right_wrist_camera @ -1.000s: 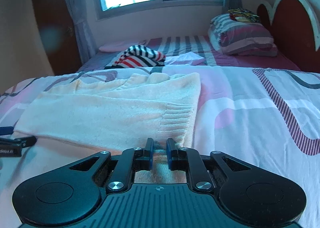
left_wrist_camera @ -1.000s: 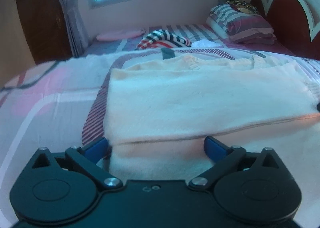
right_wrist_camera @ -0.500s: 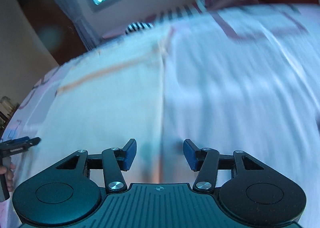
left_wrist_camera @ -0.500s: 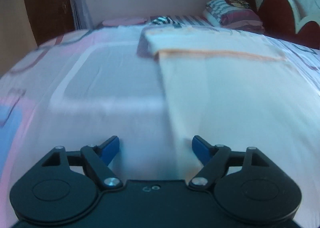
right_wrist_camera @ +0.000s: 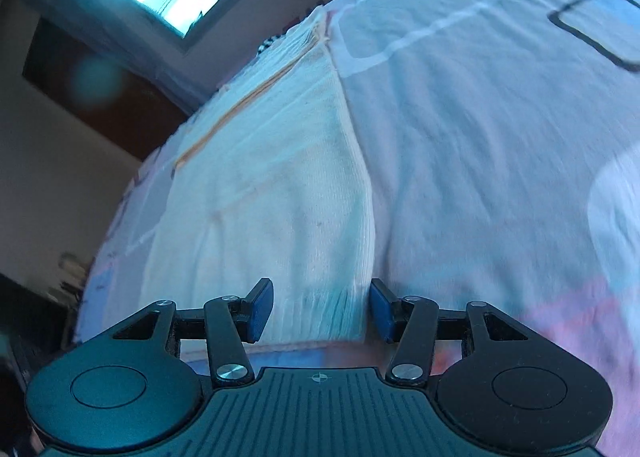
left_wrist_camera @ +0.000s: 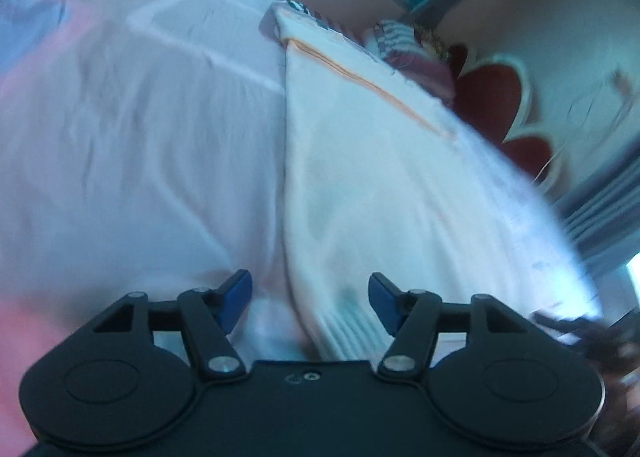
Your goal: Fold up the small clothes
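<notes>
— What is the cloth like under you?

— A cream knitted sweater (left_wrist_camera: 372, 185), soft and finely ribbed, lies folded flat on my patterned bedspread (left_wrist_camera: 140, 145). It makes a long pale strip with an orange seam line across its far part and a ribbed hem at the near end.

— Where do your tools stand against that sweater?

— My left gripper (left_wrist_camera: 310, 299) sits at its near left corner. The jaws have just been closing yet stand about half apart; the sweater's left edge and hem run between the blue pads (left_wrist_camera: 236, 297), which press on nothing. My right gripper (right_wrist_camera: 322, 307) is at the near right corner, jaws about half apart, the hem between them; the right pad sits at the sweater's right edge, and I cannot tell if it touches.

— And your hands?

— Both point down at a slant and are rolled, so the sweater runs off tilted in each view. The left view is blurred.
</notes>
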Tool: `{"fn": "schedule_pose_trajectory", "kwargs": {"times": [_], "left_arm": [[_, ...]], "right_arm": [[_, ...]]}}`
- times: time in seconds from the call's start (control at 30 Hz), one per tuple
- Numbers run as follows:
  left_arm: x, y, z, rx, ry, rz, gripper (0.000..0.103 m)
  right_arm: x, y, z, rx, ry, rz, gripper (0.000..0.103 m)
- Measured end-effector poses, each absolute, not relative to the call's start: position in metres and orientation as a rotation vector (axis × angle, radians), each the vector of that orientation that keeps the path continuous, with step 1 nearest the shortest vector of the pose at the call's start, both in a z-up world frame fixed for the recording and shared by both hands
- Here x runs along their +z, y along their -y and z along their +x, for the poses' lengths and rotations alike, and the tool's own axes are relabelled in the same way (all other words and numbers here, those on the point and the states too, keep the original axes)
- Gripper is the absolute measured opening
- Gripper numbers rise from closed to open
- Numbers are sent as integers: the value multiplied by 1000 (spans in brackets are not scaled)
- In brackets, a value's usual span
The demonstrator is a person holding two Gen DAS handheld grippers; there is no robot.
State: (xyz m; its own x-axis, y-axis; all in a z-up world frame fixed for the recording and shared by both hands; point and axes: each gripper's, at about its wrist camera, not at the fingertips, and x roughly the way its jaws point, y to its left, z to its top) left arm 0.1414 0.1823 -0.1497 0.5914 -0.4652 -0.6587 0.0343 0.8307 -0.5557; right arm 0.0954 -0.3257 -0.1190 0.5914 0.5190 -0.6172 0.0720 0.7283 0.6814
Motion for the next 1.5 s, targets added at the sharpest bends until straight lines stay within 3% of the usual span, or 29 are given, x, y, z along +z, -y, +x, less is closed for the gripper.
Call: {"fn": "schedule_pose_trajectory", "kwargs": {"times": [0.13,0.5,0.6,0.7,0.8,0.83,1.0,1.17,1.23,1.5], "left_arm": [[-161,-187,142,-335,-906,-662,61],[-163,-155,188,-378,-936,-597,56],[-164,-147,183,-387,-932,-550,43],[-171,-152,173,-362,-909,-579,33],[-172,-156,171,-323,-911,-568,6],[-169,-159,170,-325,-908,-573,2],[-158,-169,159,-319,-857,-547,2],[-170,-164,166,-276,-894,-559,2],[-165,-166,163,-270,-876,-572,2],[-107,-180,200,-257,-732,-693,2]], "right_arm": [[-122,334,97,272,-909,783,42],[-137,344,145,308,-924,872,38],[-134,338,141,358,-946,827,34],[-134,333,128,386,-978,776,14],[-138,332,124,377,-979,783,4],[-138,333,124,380,-969,782,3],[-102,340,106,457,-833,775,3],[-130,323,114,368,-998,694,3],[-125,325,112,370,-954,758,3],[-39,323,137,416,-715,726,3]]}}
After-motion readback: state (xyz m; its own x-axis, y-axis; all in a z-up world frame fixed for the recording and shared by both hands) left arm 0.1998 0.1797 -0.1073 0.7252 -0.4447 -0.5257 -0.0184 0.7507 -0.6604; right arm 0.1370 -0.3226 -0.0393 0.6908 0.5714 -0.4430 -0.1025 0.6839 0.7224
